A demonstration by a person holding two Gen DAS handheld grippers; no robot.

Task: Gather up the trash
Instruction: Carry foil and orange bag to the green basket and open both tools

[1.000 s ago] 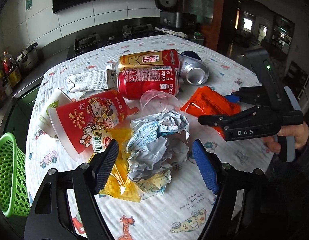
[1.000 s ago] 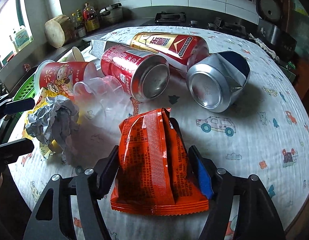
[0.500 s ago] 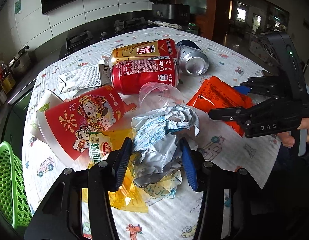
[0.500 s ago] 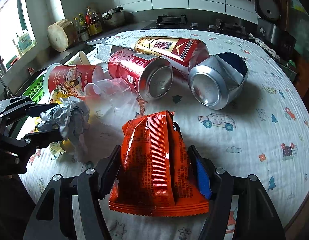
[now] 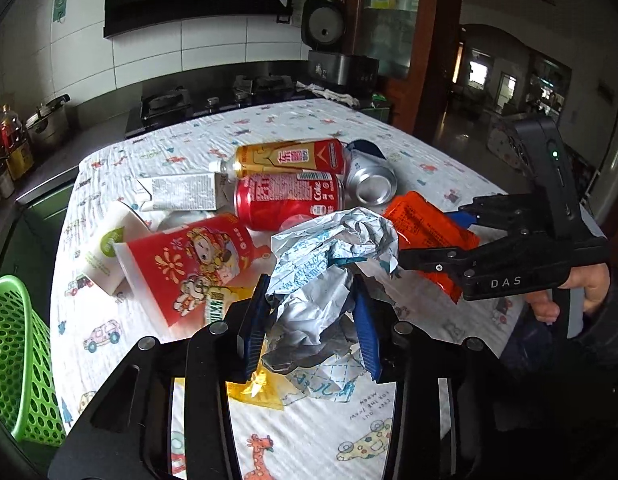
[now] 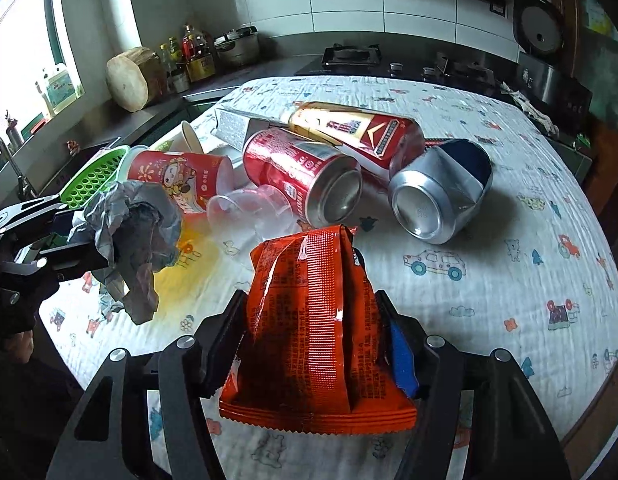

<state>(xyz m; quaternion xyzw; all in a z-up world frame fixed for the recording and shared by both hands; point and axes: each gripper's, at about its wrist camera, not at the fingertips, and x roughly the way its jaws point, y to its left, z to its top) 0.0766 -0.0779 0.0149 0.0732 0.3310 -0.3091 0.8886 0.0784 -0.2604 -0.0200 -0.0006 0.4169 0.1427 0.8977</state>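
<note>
Here the left gripper (image 5: pixel 311 316) clamps crumpled grey-white paper (image 5: pixel 325 264); the right gripper (image 6: pixel 311 328) clamps an orange wrapper (image 6: pixel 309 320). Only the left view shows the yellow bag (image 5: pixel 257 392) underneath.

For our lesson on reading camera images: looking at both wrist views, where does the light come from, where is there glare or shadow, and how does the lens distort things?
Right wrist view: daylight enters from the window at left, blown out white; the silver can casts a soft shadow to its right. Left wrist view: dimmer, with the doorway dark and the tablecloth evenly lit. Both views: fisheye bending curves the wall tiles and table edge, with black corners.
</note>
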